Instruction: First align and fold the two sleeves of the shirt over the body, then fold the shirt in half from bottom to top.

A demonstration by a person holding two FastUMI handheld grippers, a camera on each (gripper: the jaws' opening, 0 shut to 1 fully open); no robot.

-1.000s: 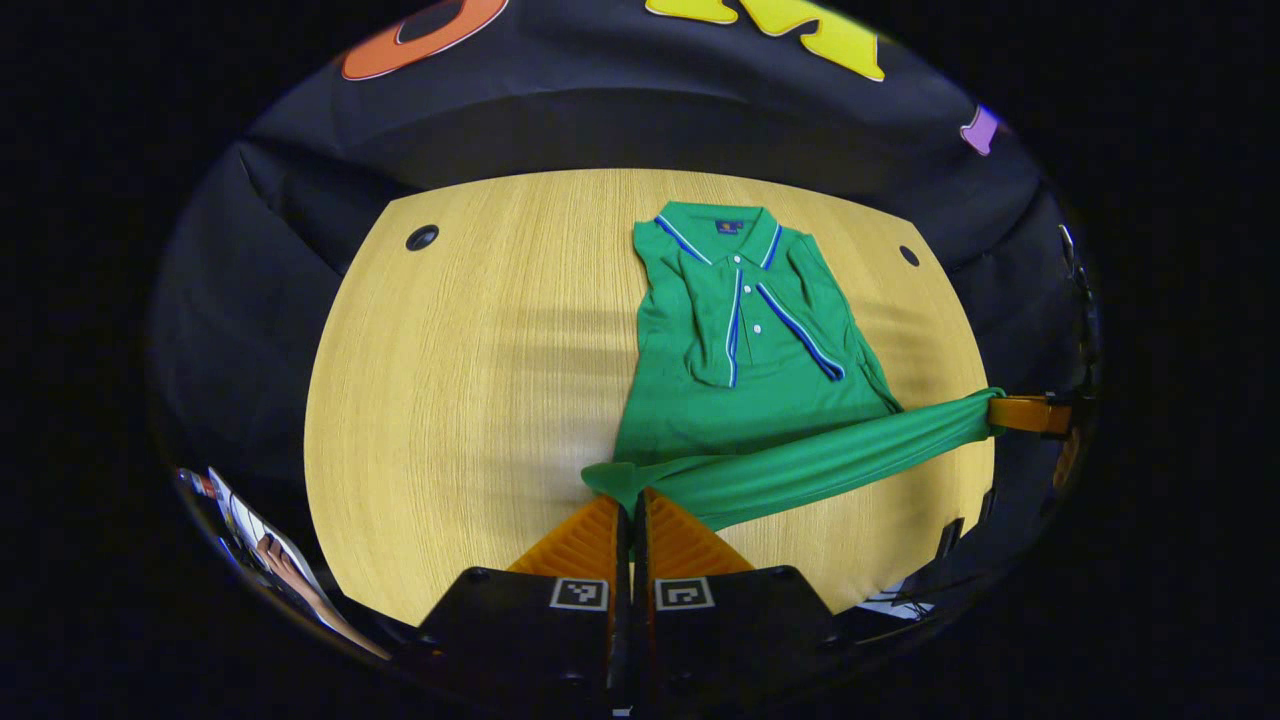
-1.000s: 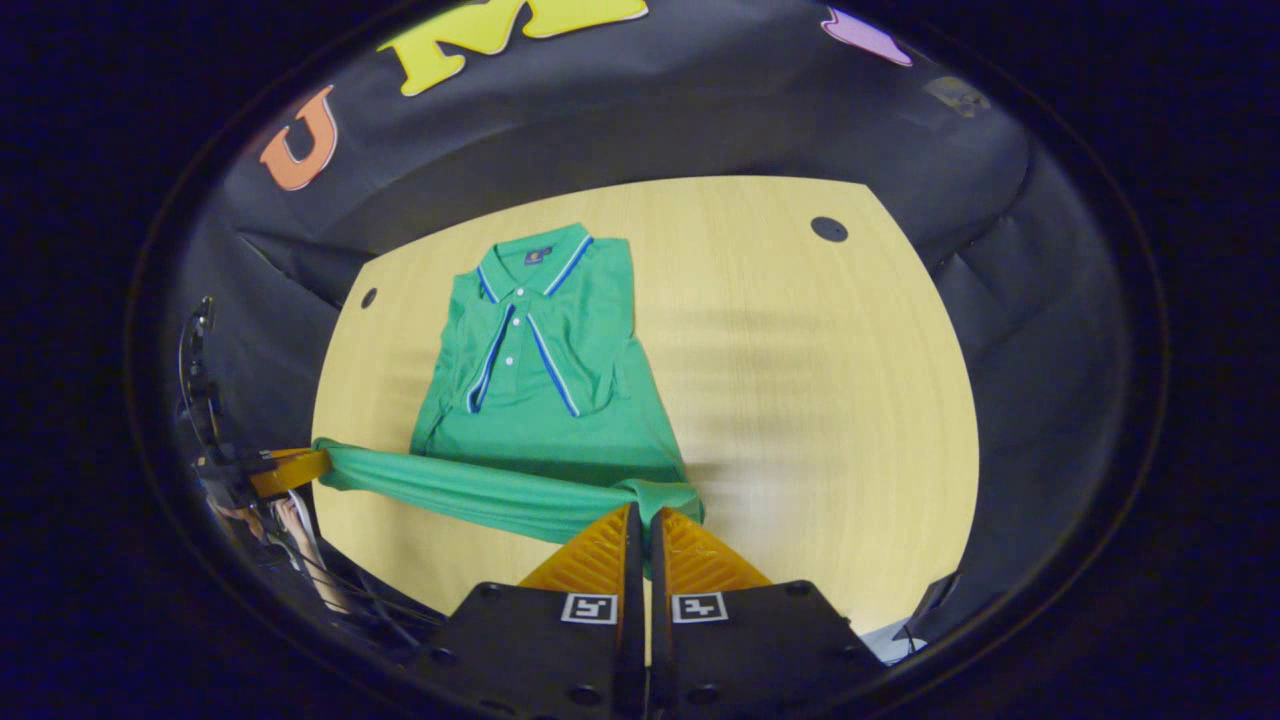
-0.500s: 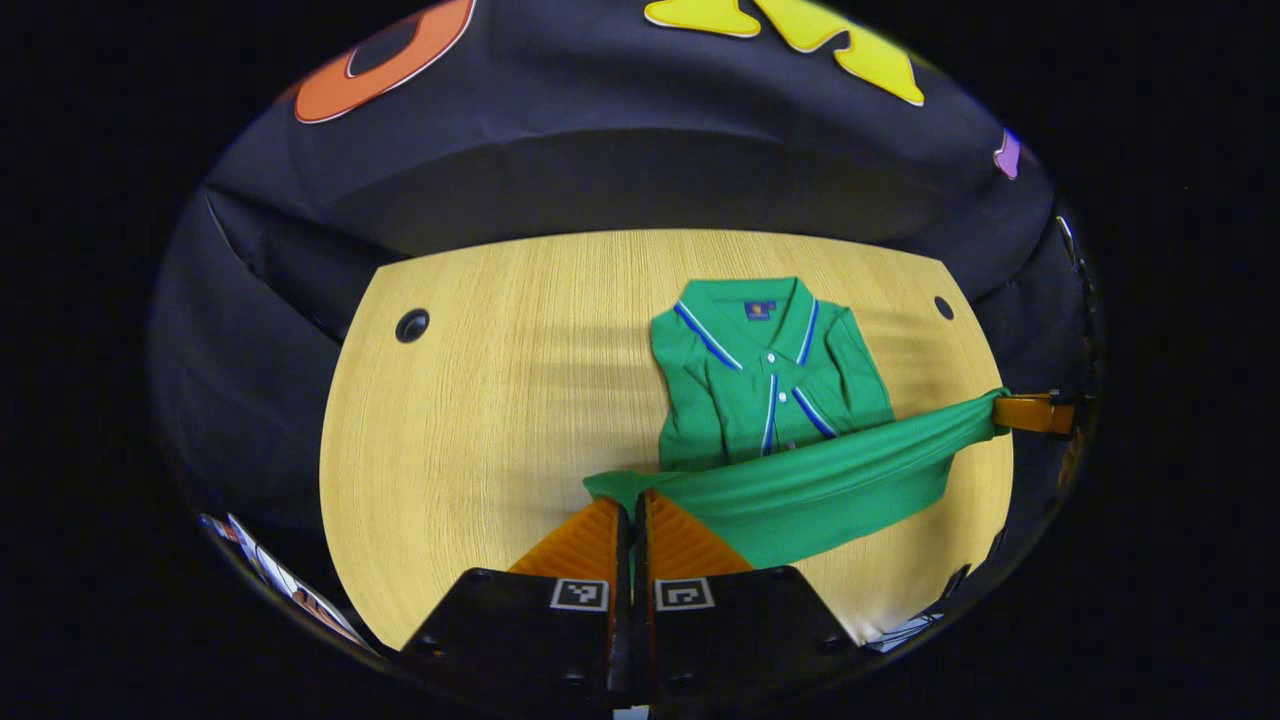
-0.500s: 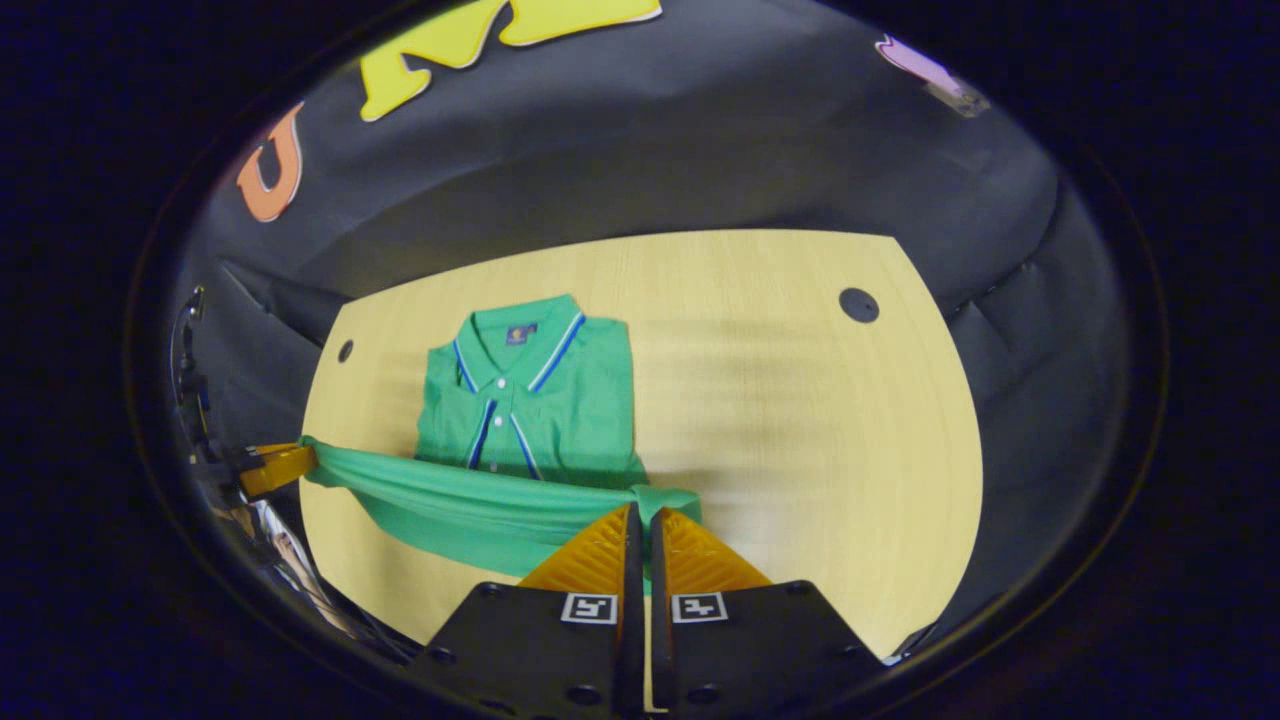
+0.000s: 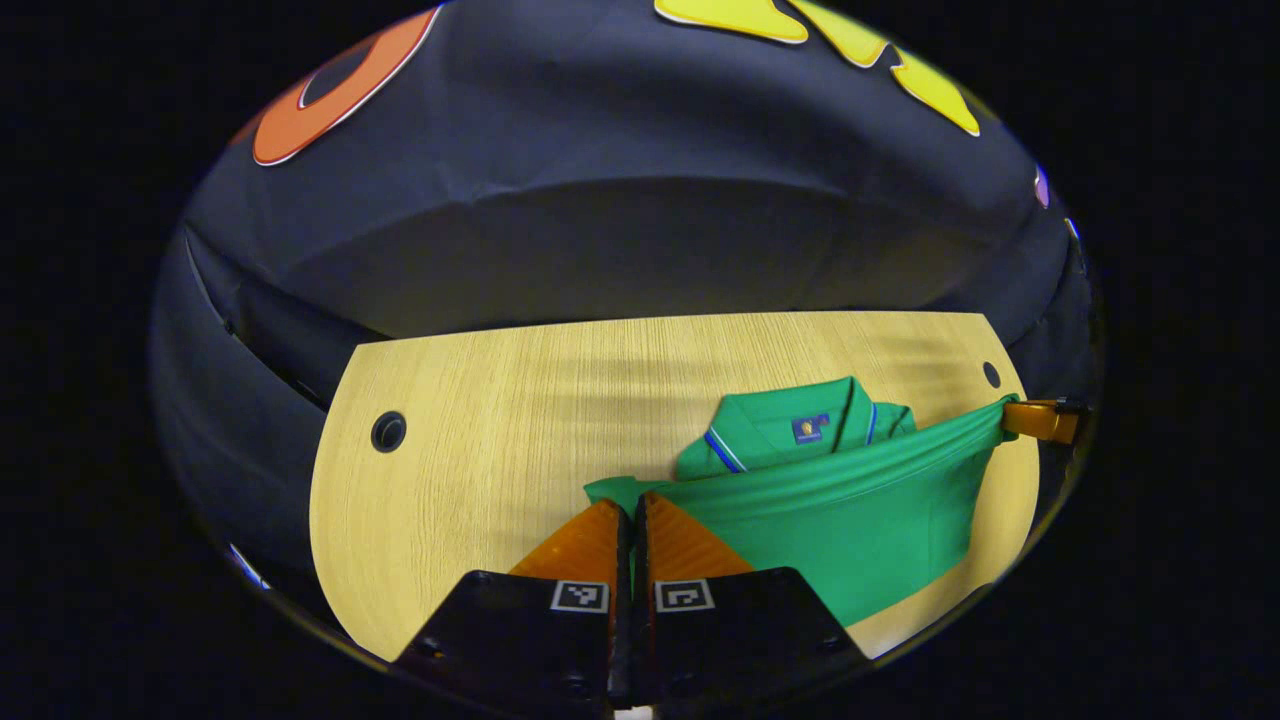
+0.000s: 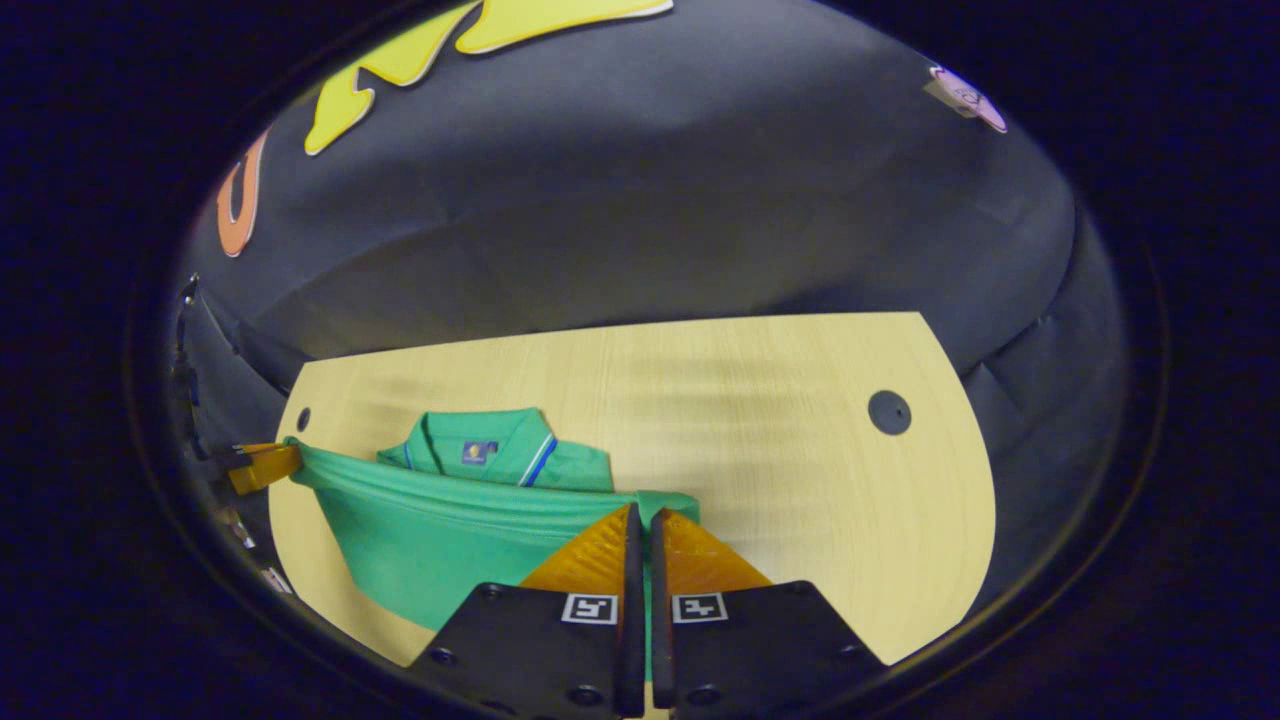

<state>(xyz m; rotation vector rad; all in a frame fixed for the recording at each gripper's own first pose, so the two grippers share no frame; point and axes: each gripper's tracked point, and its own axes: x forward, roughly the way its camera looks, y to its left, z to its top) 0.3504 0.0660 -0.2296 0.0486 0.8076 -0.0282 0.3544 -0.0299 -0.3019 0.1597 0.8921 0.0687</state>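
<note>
A green polo shirt (image 5: 850, 520) with blue-and-white trim lies on a light wooden table (image 5: 480, 440), sleeves folded over its body. Its bottom hem is lifted and stretched taut between both grippers, hanging as a sheet over the lower body. My left gripper (image 5: 632, 500) is shut on one hem corner. In the right gripper view my right gripper (image 6: 640, 510) is shut on the other hem corner of the shirt (image 6: 440, 540). The right gripper (image 5: 1040, 420) shows at the far right of the left gripper view, the left gripper (image 6: 262, 466) at the far left of the right gripper view. Only the collar (image 5: 800, 425) shows above the raised hem.
The table has a round cable hole (image 5: 388, 431) on one side and another hole (image 6: 889, 412) on the other. Black cloth wall rises behind the table's far edge. Bare wood lies beyond the collar.
Both grippers have carried the hem up and forward toward the collar. The lifted cloth now covers the placket and folded sleeves that showed before; both grips stay shut.
</note>
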